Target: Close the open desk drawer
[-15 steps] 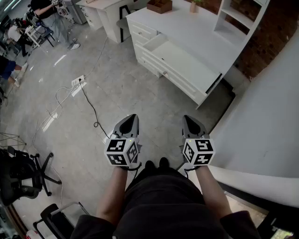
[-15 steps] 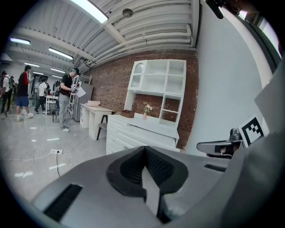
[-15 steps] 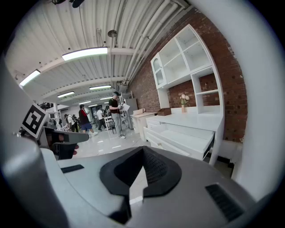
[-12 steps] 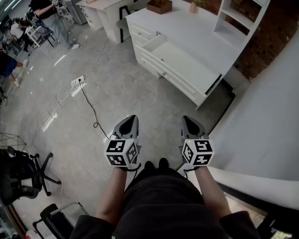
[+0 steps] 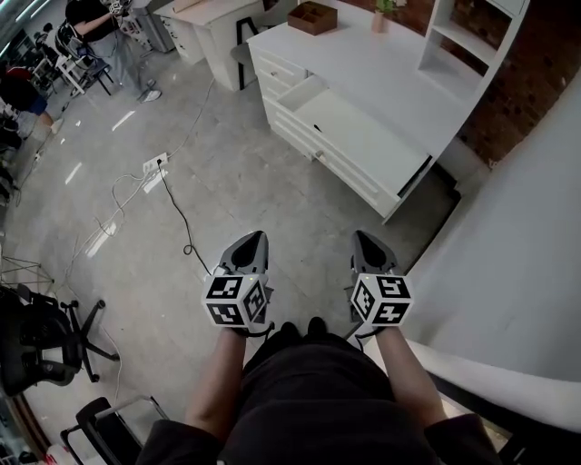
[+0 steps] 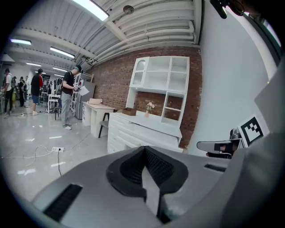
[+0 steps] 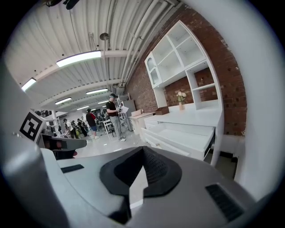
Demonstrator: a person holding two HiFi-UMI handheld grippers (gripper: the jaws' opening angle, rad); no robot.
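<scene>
A white desk (image 5: 390, 68) stands ahead on the far side of the grey floor. Its wide drawer (image 5: 354, 134) is pulled out, with a small knob on its front panel (image 5: 320, 154). In the right gripper view the open drawer (image 7: 185, 136) shows empty at the right. My left gripper (image 5: 253, 240) and right gripper (image 5: 365, 238) are held side by side over the floor, well short of the desk. Both are shut with nothing between the jaws. In the left gripper view the desk (image 6: 138, 131) lies beyond the shut tips (image 6: 144, 150).
A power strip (image 5: 151, 165) and a black cable (image 5: 180, 213) lie on the floor at left. An office chair (image 5: 45, 341) stands at lower left and a white wall (image 5: 508, 263) runs along the right. A wooden box (image 5: 313, 16) sits on the desk. People (image 5: 100, 27) stand far back.
The desk and the grippers sit slightly lower in the head view than before. Both grippers keep their side-by-side pose and stay shut.
</scene>
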